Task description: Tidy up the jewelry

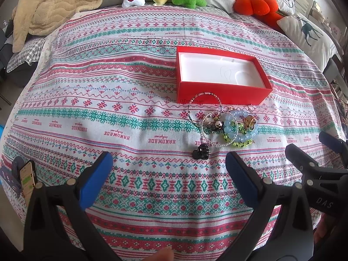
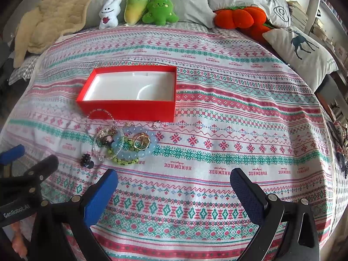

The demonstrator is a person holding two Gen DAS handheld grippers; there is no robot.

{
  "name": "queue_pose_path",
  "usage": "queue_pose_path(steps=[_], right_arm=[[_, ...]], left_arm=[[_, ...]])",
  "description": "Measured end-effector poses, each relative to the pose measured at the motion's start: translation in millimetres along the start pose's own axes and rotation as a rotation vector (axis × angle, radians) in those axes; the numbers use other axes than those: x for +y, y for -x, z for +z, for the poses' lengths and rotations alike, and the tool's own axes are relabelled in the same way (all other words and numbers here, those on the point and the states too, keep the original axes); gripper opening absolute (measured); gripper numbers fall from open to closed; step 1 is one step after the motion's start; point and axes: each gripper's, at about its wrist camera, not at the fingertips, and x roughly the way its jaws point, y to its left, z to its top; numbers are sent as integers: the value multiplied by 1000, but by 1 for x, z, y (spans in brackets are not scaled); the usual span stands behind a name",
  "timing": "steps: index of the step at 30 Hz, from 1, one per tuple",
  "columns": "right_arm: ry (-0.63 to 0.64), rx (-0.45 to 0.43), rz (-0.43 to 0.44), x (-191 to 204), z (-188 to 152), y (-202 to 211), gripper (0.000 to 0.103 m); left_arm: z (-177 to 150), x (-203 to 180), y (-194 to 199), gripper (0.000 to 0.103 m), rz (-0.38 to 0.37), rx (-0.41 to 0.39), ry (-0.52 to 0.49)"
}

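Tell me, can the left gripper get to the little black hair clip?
Probably yes. The left gripper is open, and the black hair clip lies just ahead of it on the bedspread, apart from the bracelet pile, with nothing between.

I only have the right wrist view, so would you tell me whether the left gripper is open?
Observer: Yes, the left gripper is open, with nothing between its blue pads.
Operator: What lies nearest to it?
Observer: A black hair claw lies on the cloth just ahead of the gap, touching neither pad.
Operator: Is there anything further left that I miss?
Observer: A phone with a lit screen sits at the left edge of the left wrist view.
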Motion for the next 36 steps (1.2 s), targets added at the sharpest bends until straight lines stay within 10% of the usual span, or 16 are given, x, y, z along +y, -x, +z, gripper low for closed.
queue_pose_path(steps=[28, 36], right_arm=[[-3, 1, 57, -11, 23, 4, 103], [-9, 52, 173, -22, 44, -15, 103]], left_arm=[[9, -9, -13, 102, -62, 66, -123], [34, 0, -33, 78, -218, 124, -99]])
